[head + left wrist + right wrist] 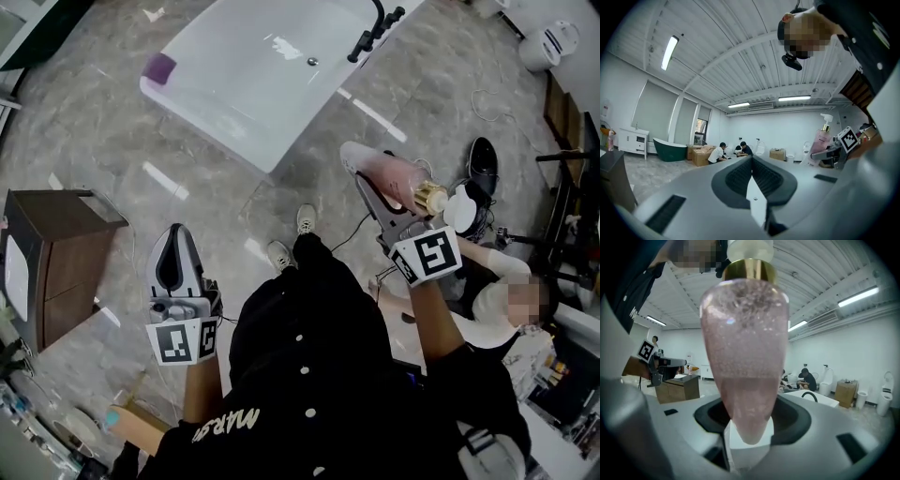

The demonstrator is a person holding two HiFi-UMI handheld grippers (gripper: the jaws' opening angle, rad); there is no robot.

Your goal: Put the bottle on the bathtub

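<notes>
Bottle (403, 178) stands pump-up, pinched low on its body by the right gripper (370, 183). The bathtub (202, 103) lies ahead and leftward, well apart. The left gripper (175, 248), farther away, has its jaws pressed together on nothing.

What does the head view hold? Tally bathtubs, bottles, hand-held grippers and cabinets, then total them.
White bathtub: 1
Pink bottle: 1
Hand-held grippers: 2, the left hand-held gripper and the right hand-held gripper
Brown cabinet: 1
Total: 5
</notes>
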